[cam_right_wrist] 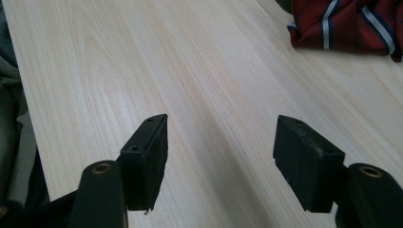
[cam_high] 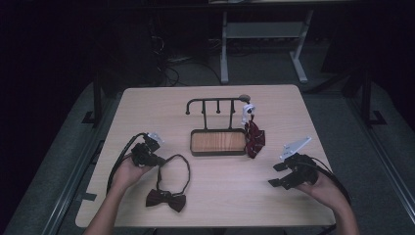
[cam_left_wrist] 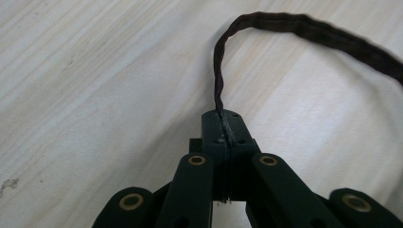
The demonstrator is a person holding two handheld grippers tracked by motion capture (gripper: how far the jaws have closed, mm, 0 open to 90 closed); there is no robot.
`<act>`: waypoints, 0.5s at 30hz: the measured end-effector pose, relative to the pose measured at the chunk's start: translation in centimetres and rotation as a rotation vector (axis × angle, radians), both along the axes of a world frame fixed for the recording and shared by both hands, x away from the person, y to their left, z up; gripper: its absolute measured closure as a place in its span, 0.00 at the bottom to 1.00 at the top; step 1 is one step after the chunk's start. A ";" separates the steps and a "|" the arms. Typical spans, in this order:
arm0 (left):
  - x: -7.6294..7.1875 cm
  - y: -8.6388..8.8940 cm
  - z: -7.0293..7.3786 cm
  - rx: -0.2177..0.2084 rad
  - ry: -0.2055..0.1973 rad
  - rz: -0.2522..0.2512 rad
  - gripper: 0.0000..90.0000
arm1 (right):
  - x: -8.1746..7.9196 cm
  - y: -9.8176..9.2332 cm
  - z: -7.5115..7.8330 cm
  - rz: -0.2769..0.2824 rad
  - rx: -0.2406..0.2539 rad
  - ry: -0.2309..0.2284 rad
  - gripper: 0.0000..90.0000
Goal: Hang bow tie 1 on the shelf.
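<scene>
One dark brown fabric bow tie lies flat on the pale wooden table near your left forearm, its thin neck strap curving up in a loop from the knot. Your left gripper has its jaws pressed together on that strap, pinching the twisted cord at the loop's left side. Your right gripper rests spread wide, nothing between its jaws, well apart from the tie.

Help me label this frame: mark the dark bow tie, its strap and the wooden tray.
dark bow tie (cam_high: 166, 200), high view, on the bow's centre knot.
strap (cam_left_wrist: 304, 27), left gripper view, on the arching band.
wooden tray (cam_high: 218, 142), high view, on its bare wooden floor.
</scene>
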State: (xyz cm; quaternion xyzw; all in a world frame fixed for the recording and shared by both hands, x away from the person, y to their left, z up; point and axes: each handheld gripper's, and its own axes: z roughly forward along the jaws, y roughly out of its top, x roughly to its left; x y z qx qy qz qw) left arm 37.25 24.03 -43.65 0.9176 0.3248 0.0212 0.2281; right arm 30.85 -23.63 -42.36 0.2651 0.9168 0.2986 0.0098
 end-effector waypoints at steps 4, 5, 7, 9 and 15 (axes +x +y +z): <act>-0.4 -0.2 1.1 0.001 -0.012 -0.029 0.99 | 0.0 -0.1 -0.1 -0.001 0.003 -0.001 0.40; -0.5 -0.3 1.4 -0.009 -0.006 -0.033 0.99 | 0.0 -0.1 -0.1 0.000 0.002 -0.001 0.40; -0.6 -0.5 2.1 -0.019 -0.017 -0.045 0.99 | 0.0 -0.1 -0.1 0.000 0.001 0.001 0.40; -0.8 -0.7 2.8 -0.016 -0.021 -0.061 0.99 | 0.0 -0.1 -0.1 0.002 0.002 0.001 0.40; -1.0 -0.8 4.0 -0.013 -0.018 -0.096 0.99 | 0.1 -0.3 -0.4 0.001 0.005 0.009 0.40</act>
